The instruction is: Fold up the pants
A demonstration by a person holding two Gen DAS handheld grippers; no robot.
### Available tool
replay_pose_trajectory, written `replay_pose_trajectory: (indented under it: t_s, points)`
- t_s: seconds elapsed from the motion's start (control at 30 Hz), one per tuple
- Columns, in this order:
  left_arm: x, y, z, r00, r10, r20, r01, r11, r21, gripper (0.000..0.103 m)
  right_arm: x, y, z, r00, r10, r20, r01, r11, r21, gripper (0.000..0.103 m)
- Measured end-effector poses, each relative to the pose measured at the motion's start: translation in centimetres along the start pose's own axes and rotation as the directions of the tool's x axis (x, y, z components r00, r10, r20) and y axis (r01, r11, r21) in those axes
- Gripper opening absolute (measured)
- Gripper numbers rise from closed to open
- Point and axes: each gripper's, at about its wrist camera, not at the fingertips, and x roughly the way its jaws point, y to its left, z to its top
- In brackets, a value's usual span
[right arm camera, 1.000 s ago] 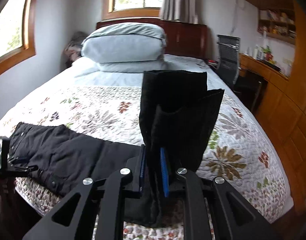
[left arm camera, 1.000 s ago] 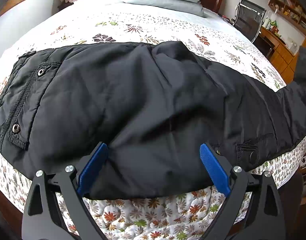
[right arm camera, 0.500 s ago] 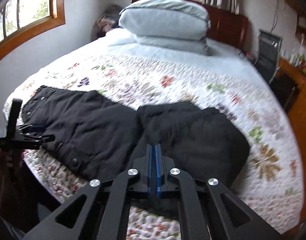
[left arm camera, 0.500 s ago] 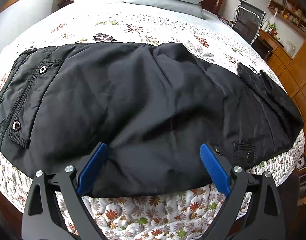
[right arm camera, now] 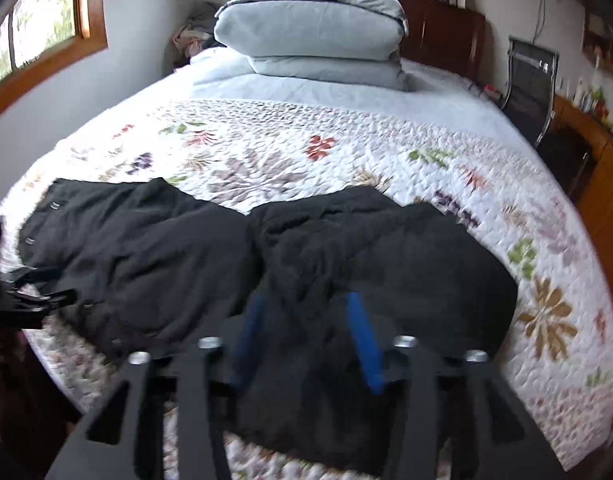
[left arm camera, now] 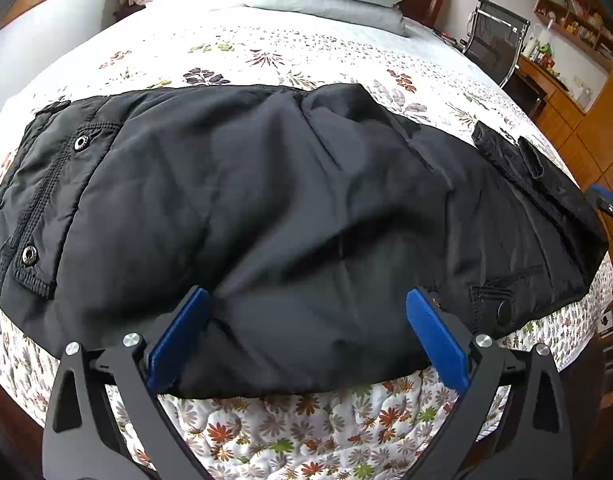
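While the right gripper (right arm camera: 306, 340) is opening to release the folded-over leg of the pants (left arm camera: 266, 208), the wide-open, empty left gripper (left arm camera: 306, 336) should be pinning the seat flat.

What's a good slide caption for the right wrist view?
Right gripper opening above black pants laid across the floral quilt.

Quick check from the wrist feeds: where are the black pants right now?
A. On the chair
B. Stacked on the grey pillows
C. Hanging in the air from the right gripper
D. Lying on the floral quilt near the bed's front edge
D: the black pants lie spread on the floral quilt, and the right gripper is opening with no cloth pinched between its pads.
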Motion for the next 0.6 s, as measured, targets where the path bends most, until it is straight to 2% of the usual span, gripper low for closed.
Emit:
replay_pose_trajectory:
  t_s: [0.1, 0.2, 0.23, 0.27, 0.33, 0.37, 0.43, 0.6]
  points:
    - [0.0, 0.2, 0.0, 1.0, -0.012, 0.002, 0.012, 1.0, -0.006, 0.099, 1.9, 1.0, 0.6, 0.999, -0.03, -0.028, 0.028, 0.998, -0.063, 0.053]
    - [0.0, 0.3, 0.1, 1.0, -0.022, 0.003, 0.022, 1.0, -0.019, 0.099, 4.9, 1.1, 1.0, 0.99, -0.114, -0.082, 0.107, 0.991, -0.08, 0.053]
    - [-0.1, 0.4, 0.1, 1.0, -0.024, 0.004, 0.024, 0.999, -0.023, 0.099, 5.5, 0.9, 1.0, 0.987, -0.127, -0.096, 0.119, 0.99, -0.08, 0.051]
    - [-0.1, 0.4, 0.1, 1.0, -0.028, 0.004, 0.028, 0.999, -0.026, 0.099, 6.5, 0.6, 1.0, 0.982, -0.138, -0.126, 0.13, 0.989, -0.072, 0.037]
    - [-0.1, 0.5, 0.1, 0.999, -0.034, 0.004, 0.034, 0.999, -0.028, 0.099, 7.5, -0.3, 0.9, 0.982, -0.11, -0.153, 0.107, 0.994, -0.026, 0.029]
    - [0.0, 0.5, 0.2, 0.999, -0.036, 0.004, 0.036, 0.999, -0.028, 0.099, 7.7, -0.6, 1.0, 0.984, -0.091, -0.151, 0.092, 0.996, 0.001, 0.022]
    - [0.0, 0.4, 0.1, 0.999, -0.039, 0.004, 0.039, 0.999, -0.025, 0.099, 7.4, -0.9, 1.3, 0.988, -0.067, -0.139, 0.072, 0.997, 0.029, 0.016]
    - [0.1, 0.3, 0.1, 0.999, -0.038, 0.006, 0.038, 0.999, -0.017, 0.1, 4.9, -1.3, 3.2, 1.0, 0.015, -0.016, -0.014, 0.996, 0.083, 0.015]
